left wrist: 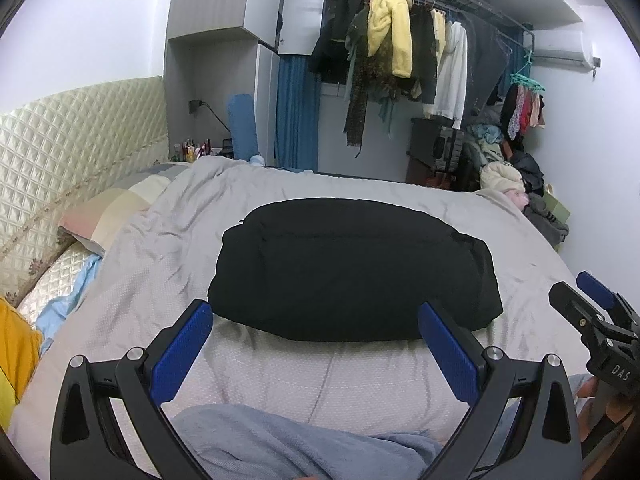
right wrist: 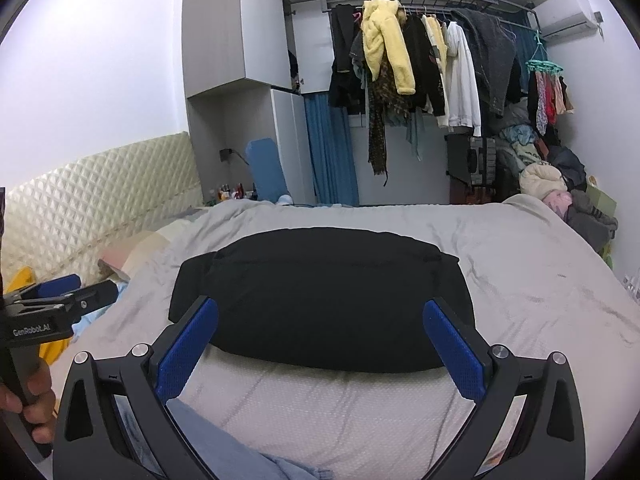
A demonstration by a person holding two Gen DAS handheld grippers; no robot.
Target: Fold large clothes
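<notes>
Both claws, the left claw (left wrist: 316,332) and the right claw (right wrist: 320,334), hang spread wide and empty just short of the black garment (left wrist: 352,272), which lies folded mid-frame on the grey bed (left wrist: 400,376). If another fold is wanted, each should pinch a near corner squarely and lift together, so the bundle stays even.

Black garment (left wrist: 352,272), grey bedcover (left wrist: 400,376)

Bedside bottles (left wrist: 192,150) too small to identify
</notes>
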